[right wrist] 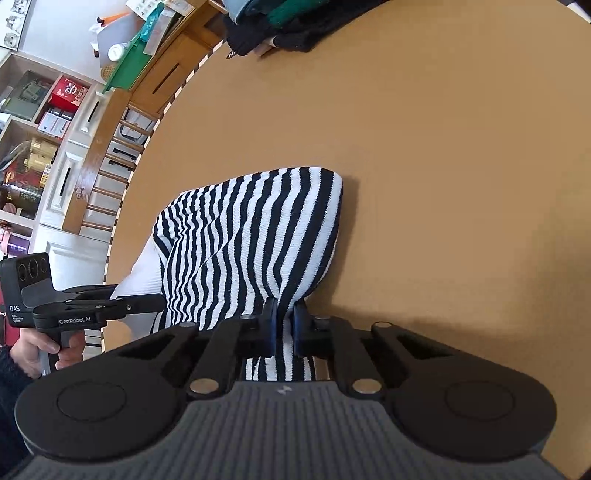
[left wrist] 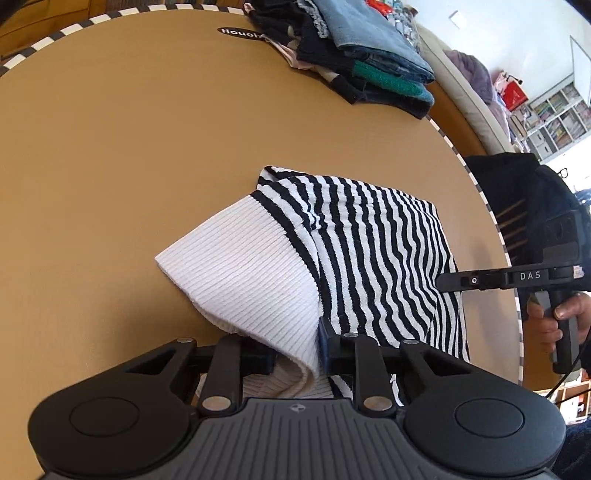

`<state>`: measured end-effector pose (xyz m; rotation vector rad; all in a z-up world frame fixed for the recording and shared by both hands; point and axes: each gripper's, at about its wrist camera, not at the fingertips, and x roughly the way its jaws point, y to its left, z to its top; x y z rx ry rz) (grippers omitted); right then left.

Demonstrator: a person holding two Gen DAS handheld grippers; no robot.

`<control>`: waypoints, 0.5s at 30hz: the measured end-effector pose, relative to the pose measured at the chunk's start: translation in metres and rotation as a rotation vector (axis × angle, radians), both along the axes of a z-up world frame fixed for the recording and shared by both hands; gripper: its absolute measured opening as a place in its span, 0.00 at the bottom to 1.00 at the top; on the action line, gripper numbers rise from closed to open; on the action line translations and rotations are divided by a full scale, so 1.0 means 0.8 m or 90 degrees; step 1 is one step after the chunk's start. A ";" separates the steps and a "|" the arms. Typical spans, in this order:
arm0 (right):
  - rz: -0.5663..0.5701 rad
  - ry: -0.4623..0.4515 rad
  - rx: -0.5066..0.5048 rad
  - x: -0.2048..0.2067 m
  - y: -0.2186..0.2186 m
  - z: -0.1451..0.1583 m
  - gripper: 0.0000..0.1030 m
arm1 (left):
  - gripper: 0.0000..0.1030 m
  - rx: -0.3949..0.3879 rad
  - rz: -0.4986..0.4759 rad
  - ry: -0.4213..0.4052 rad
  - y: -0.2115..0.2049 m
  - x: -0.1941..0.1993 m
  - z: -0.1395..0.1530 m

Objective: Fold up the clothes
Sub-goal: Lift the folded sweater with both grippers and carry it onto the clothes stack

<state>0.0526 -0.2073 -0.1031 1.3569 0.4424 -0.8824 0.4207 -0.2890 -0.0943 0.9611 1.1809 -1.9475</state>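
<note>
A black-and-white striped sweater (left wrist: 369, 240) with a wide white ribbed hem (left wrist: 240, 266) lies bunched on the round tan table (left wrist: 110, 166). My left gripper (left wrist: 295, 343) has a thick fold of the white hem between its jaws, and they close against it. In the right wrist view my right gripper (right wrist: 284, 325) is shut on a pinch of the striped sweater (right wrist: 251, 240) at its near edge. The right gripper (left wrist: 443, 280) reaches in from the right side of the sweater, and the left gripper (right wrist: 136, 295) is at the sweater's left side.
A stack of folded clothes (left wrist: 362, 48), denim on top, sits at the table's far edge, also seen as dark folded clothes (right wrist: 273, 22). A checked band rims the table (right wrist: 443, 147). A person's hand (left wrist: 561, 325) holds each handle. Shelves and a wooden chair stand beyond.
</note>
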 end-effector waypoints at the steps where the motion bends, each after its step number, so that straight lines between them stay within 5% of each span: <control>1: 0.001 0.004 -0.002 0.002 0.000 0.001 0.07 | 0.22 0.001 0.001 0.000 0.000 0.001 0.000; 15: 0.039 0.047 -0.043 0.001 -0.010 0.045 0.07 | 0.18 -0.038 0.016 -0.049 0.018 -0.009 0.035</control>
